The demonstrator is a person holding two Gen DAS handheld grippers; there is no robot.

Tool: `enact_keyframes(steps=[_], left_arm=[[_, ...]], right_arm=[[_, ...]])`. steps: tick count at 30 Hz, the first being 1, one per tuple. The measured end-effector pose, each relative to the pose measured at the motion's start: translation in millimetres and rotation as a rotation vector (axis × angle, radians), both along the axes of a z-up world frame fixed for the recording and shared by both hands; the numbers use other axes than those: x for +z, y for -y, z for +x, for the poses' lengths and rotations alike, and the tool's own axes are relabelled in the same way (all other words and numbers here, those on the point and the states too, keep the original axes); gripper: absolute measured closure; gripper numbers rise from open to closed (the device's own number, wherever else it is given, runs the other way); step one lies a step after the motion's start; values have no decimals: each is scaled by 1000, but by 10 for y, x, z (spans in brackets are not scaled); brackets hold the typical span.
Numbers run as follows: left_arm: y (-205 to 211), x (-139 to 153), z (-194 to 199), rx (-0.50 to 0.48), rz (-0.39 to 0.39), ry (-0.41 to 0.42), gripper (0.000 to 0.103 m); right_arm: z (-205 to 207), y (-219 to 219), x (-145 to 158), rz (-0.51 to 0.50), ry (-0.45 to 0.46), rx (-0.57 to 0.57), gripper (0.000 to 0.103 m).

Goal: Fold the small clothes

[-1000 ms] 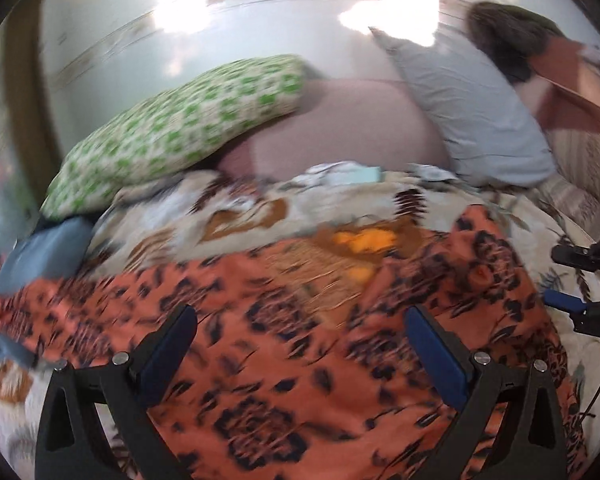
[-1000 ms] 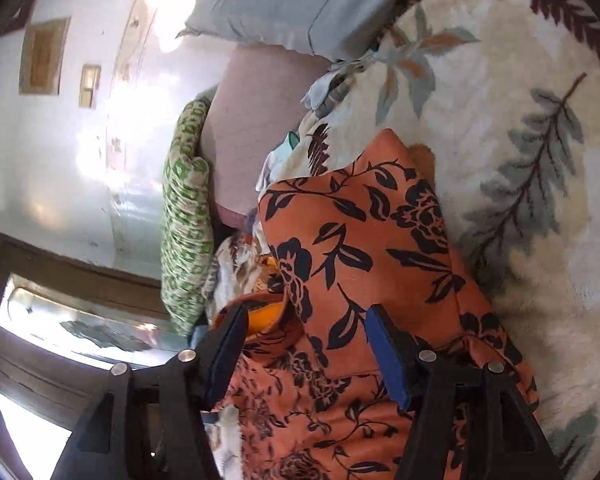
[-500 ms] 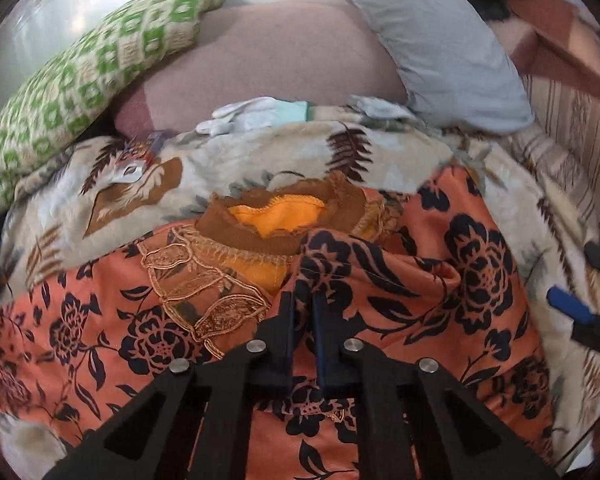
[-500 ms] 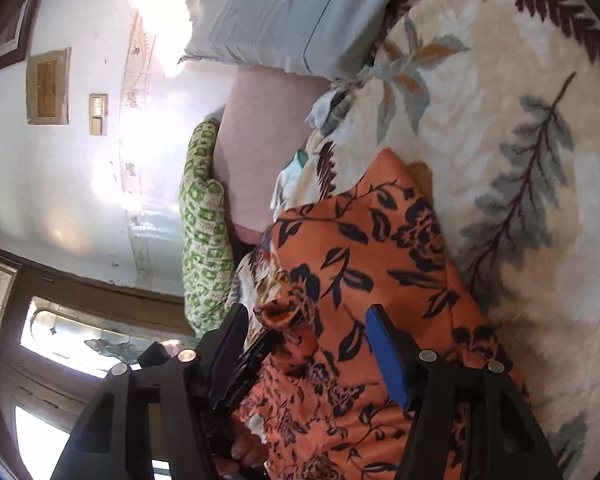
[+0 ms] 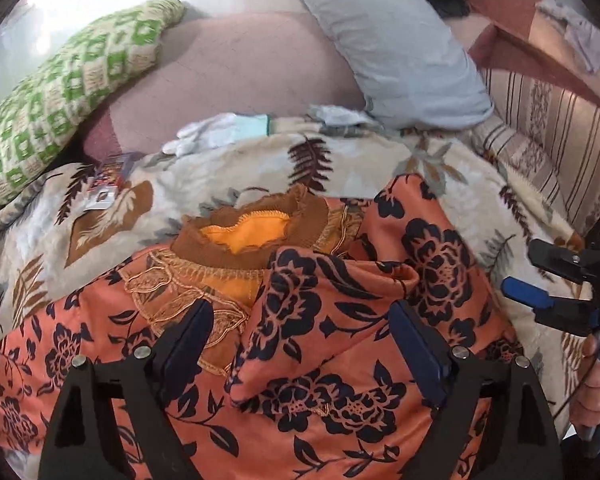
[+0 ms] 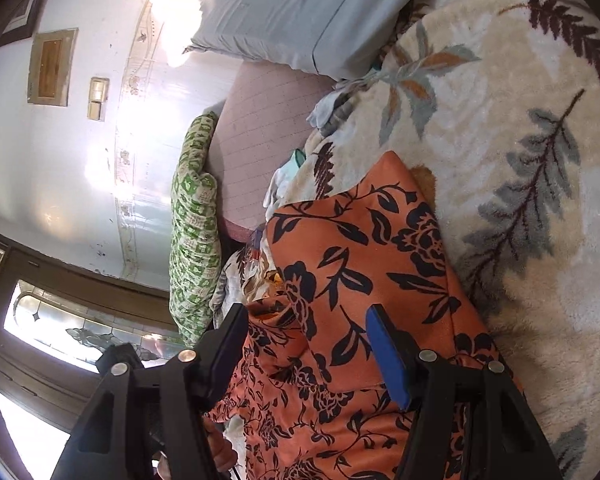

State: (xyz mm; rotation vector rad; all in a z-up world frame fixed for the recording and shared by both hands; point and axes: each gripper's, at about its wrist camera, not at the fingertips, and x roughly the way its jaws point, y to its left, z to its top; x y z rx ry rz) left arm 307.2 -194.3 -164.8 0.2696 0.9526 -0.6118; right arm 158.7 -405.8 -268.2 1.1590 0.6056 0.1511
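Note:
An orange garment with black flowers (image 5: 340,360) lies on a leaf-patterned blanket (image 5: 228,168). One side is folded in over the embroidered chest, under the brown neckline (image 5: 252,236). My left gripper (image 5: 300,344) is open just above the folded flap, holding nothing. My right gripper (image 6: 304,352) is open and empty above the garment's edge (image 6: 364,264); it also shows at the right edge of the left wrist view (image 5: 540,280).
A green patterned pillow (image 5: 60,92), a pink cushion (image 5: 240,68) and a grey pillow (image 5: 388,40) line the back. A white glove (image 5: 216,134) lies at the blanket's far edge. A striped sofa (image 5: 552,136) is at the right.
My left gripper was open a second ago, shut on a fold of the garment half a second ago, and is open again with the flap laid over the chest. The right gripper stayed open.

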Motion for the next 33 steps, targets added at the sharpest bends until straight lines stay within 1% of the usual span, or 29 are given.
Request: enact_keyframes(steps=[2, 3, 4, 6, 7, 10, 13, 17, 19, 20, 21, 22, 24, 25, 26, 27, 28, 29, 30, 32, 33], left_arm=[[109, -78, 94, -30, 17, -25, 16], [156, -116, 136, -39, 23, -41, 31], [191, -155, 181, -44, 22, -65, 64], [216, -234, 263, -32, 18, -121, 90], [208, -251, 274, -32, 12, -124, 93], [144, -220, 203, -41, -15, -77, 96], [-38, -85, 127, -28, -94, -53, 96], [-385, 148, 47, 34, -162, -8, 97], [-646, 266, 42, 104, -191, 14, 97], [-829, 321, 48, 156, -233, 16, 97], [-1050, 350, 55, 221, -272, 15, 97], [-1260, 339, 80, 306, -287, 12, 97], [-1712, 211, 186, 524, -269, -29, 97], [-1941, 97, 233, 648, -251, -67, 96], [-2155, -57, 262, 756, -238, -131, 96], [-2315, -226, 266, 832, -214, -212, 96], [-2403, -381, 246, 874, -194, -289, 96], [-2429, -498, 200, 874, -200, -340, 96], [-2398, -543, 148, 852, -199, -350, 96], [-2262, -515, 35, 790, -154, -317, 96], [-2203, -489, -11, 764, -149, -301, 96]], right_arm=[[11, 19, -26, 4, -7, -2, 39], [12, 33, -37, 3, -10, -5, 39], [14, 47, -44, 4, -13, -7, 39], [18, 76, -51, 5, -16, -13, 39], [20, 86, -52, 8, -13, -12, 39], [37, 78, -20, 7, 13, 1, 39], [73, 18, 35, -32, 23, 15, 39], [120, -74, 38, -48, 25, 47, 39], [160, -114, 17, -51, 12, 64, 39], [175, -131, 3, -54, 4, 68, 39], [183, -146, -12, -57, -3, 68, 39], [187, -157, -23, -58, -5, 68, 39], [197, -183, -37, -60, -5, 74, 39], [202, -197, -36, -65, -6, 75, 39], [192, -211, -20, -78, -5, 65, 39], [174, -226, 17, -96, 6, 49, 39], [154, -239, 59, -110, 28, 42, 39], [141, -250, 103, -119, 53, 42, 39], [136, -261, 142, -129, 74, 47, 39], [166, -301, 184, -145, 87, 67, 39], [204, -323, 179, -150, 77, 80, 39]])
